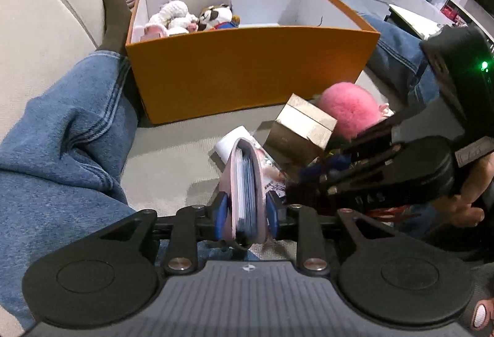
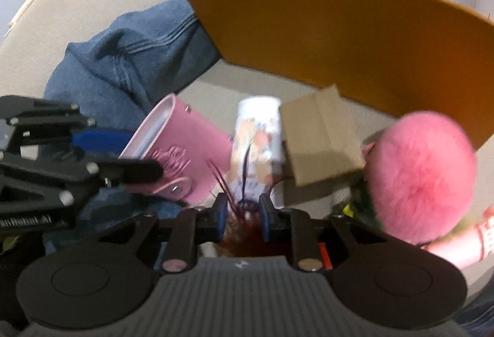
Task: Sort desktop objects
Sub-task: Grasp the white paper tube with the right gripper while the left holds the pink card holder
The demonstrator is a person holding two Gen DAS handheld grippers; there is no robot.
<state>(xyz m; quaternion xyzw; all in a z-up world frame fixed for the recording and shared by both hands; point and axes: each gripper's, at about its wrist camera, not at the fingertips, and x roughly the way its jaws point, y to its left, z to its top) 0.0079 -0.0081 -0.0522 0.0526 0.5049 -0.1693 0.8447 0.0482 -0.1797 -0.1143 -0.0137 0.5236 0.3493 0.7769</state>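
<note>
L gripper [image 1: 247, 213] clamps pink card wallet [image 1: 245, 182], lower centre; R gripper [image 2: 242, 213] closing on red tassel [image 2: 244, 213], grip unclear. Next: carry into orange box [image 1: 247, 71], upper centre.

Matt orange cardboard box [image 1: 247, 65], fluffy pink pompom [image 1: 349, 111]

Left wrist view: I see even, soft indoor light, moderately bright, with sharp focus through the centre. The orange box [image 1: 247, 71] casts a faint shadow on the grey cushion [image 1: 173, 158] at its base. A green indicator lamp [image 1: 484, 65] flares at the right edge. Fisheye bending curves straight edges, and the corners fall to black. Right wrist view: I see the same light, yet the whole frame is smeared; the pink pompom [image 2: 420, 179] and the box wall [image 2: 339, 37] are soft-edged.
</note>
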